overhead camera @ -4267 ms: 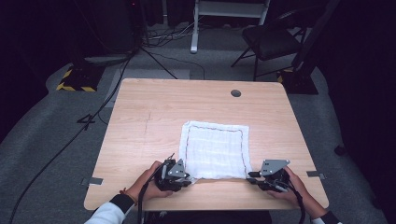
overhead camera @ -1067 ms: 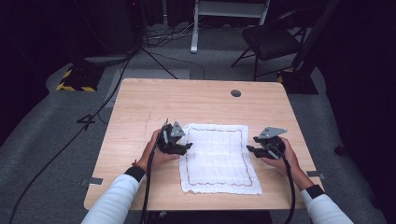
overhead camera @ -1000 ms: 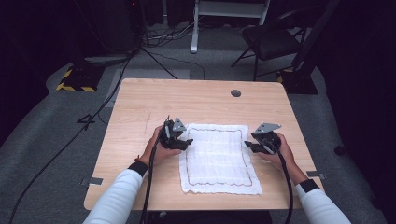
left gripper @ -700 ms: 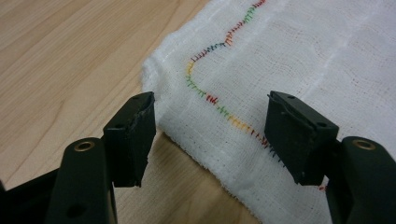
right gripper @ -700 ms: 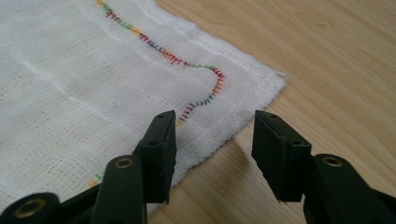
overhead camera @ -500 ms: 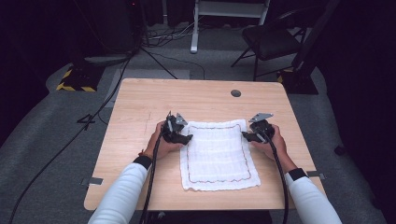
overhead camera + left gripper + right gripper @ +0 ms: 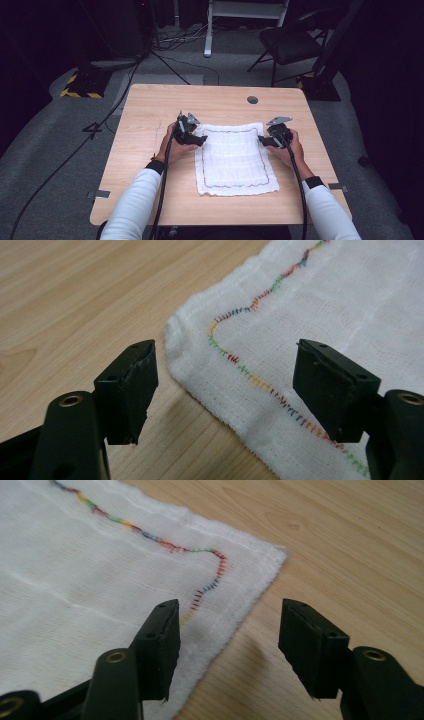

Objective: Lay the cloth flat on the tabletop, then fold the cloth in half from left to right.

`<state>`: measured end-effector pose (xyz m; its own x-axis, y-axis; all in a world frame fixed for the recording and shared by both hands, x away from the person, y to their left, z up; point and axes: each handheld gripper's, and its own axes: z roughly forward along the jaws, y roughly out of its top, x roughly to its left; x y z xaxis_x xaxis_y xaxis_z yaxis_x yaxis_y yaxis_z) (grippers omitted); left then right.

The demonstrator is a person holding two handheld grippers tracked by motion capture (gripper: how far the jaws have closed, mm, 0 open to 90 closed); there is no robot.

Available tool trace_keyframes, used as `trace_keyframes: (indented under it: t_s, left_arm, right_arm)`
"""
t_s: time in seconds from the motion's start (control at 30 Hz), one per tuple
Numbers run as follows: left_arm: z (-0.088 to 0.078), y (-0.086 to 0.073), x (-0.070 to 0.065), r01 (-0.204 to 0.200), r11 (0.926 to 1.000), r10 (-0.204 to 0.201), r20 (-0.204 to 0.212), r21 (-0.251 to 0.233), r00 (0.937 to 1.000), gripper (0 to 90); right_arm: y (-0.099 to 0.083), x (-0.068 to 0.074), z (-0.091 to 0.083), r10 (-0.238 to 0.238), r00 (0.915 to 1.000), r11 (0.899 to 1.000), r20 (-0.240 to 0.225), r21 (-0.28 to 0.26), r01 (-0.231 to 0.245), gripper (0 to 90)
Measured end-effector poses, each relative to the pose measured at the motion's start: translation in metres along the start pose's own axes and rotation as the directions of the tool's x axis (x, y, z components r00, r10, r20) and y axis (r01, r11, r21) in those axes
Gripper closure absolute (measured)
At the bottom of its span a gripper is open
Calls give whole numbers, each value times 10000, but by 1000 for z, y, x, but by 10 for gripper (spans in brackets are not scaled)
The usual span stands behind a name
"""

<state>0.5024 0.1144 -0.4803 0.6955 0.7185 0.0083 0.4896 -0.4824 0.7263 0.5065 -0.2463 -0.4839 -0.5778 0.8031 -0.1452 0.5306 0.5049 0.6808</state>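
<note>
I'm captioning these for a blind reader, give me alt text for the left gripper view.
A white cloth with rainbow-coloured stitching along its border lies flat on a wooden table, one rounded corner nearest. The left gripper has its two black jaws open, straddling the cloth's edge without pinching it.

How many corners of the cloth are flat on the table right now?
4. The cloth's two far corners lie by the left gripper and right gripper, both open; the two near corners lie toward the person. None looks folded or lifted.

Bare surface (image 7: 150,165) lies open from nine to twelve o'clock of the cloth (image 7: 234,157); only a round grommet (image 7: 252,99) sits at one o'clock.
</note>
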Motion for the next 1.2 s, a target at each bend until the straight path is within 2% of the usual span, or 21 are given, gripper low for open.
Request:
trace_keyframes:
  t_s: [0.07, 0.13, 0.2, 0.33, 0.4, 0.5, 0.57, 0.63, 0.67, 0.7, 0.87, 0.9, 0.97, 1.03, 1.07, 1.1, 1.13, 1.17, 1.2]
  left_arm:
    - [-3, -1, 3, 119, 9999, -118, 75, -87, 9999, 260]
    - [-4, -3, 4, 217, 9997, -217, 54, -75, 9998, 254]
    - [-4, -3, 6, 144, 9999, -144, 26, -51, 9999, 246]
    - [-1, -5, 12, 352, 9994, -352, 107, -12, 9993, 235]
    - [1, -6, 12, 258, 9997, -259, 168, 20, 9995, 231]
    - [2, -7, 12, 218, 9996, -221, 191, 153, 9996, 226]
    - [3, -7, 13, 130, 9997, -131, 45, 192, 9999, 223]
    - [5, -8, 13, 187, 9996, -190, 137, 225, 9997, 223]
    - [5, -8, 13, 187, 9996, -190, 137, 225, 9997, 224]
    - [8, -7, 13, 137, 9994, -138, 43, 326, 9999, 223]
    - [11, -2, 15, 116, 9998, -113, -134, 179, 9998, 216]
    - [13, -1, 16, 218, 9996, -217, -112, 157, 9997, 214]
    - [17, 1, 19, 405, 9990, -405, -25, 198, 9992, 207]
    - [18, 1, 21, 363, 9989, -359, -150, 295, 9992, 200]
    - [22, 2, 23, 541, 9980, -534, -196, 338, 9984, 200]
    - [24, 2, 24, 590, 9976, -581, -245, 360, 9980, 201]
    - [26, 2, 24, 619, 9973, -608, -281, 403, 9978, 200]
    - [26, 2, 24, 619, 9973, -608, -281, 403, 9978, 200]
    - [31, 1, 25, 777, 9959, -766, -250, 473, 9967, 199]
  right_arm:
    - [1, 6, -6, 3, 9995, 9997, -314, -250, -11, 417]
    - [5, 17, -13, -474, 9978, 9981, -459, -413, 455, 414]
    - [8, 30, -20, -859, 9932, 9941, -789, -729, 802, 414]
    - [14, 56, -32, -1540, 9767, 9839, -1492, -1135, 1378, 402]
    - [16, 69, -37, -1857, 9642, 9779, -1892, -1319, 1625, 402]
    - [18, 91, -43, -2315, 9401, 9682, -2504, -1535, 1975, 409]
    - [17, 107, -47, -2674, 9178, 9594, -2935, -1696, 2253, 418]
    - [16, 123, -49, -3032, 8951, 9500, -3270, -1770, 2571, 420]
    - [16, 123, -49, -3032, 8951, 9500, -3270, -1770, 2571, 420]
    - [14, 140, -50, -3324, 8692, 9414, -3659, -1848, 2822, 427]
    - [8, 181, -48, -4031, 8036, 9152, -4380, -1908, 3551, 430]
    - [6, 187, -48, -4202, 7872, 9073, -4513, -1973, 3712, 431]
    - [4, 198, -47, -4404, 7654, 8972, -4693, -1981, 3948, 435]
    - [3, 206, -46, -4508, 7490, 8916, -4856, -2043, 4041, 442]
    - [2, 210, -46, -4474, 7447, 8929, -4953, -2008, 4029, 445]
    - [2, 213, -45, -4569, 7349, 8877, -5012, -2037, 4130, 446]
    - [1, 217, -44, -4567, 7302, 8874, -5081, -2021, 4143, 448]
    - [1, 217, -44, -4567, 7302, 8874, -5081, -2021, 4143, 448]
    - [-1, 222, -44, -4596, 7168, 8849, -5244, -2021, 4196, 453]
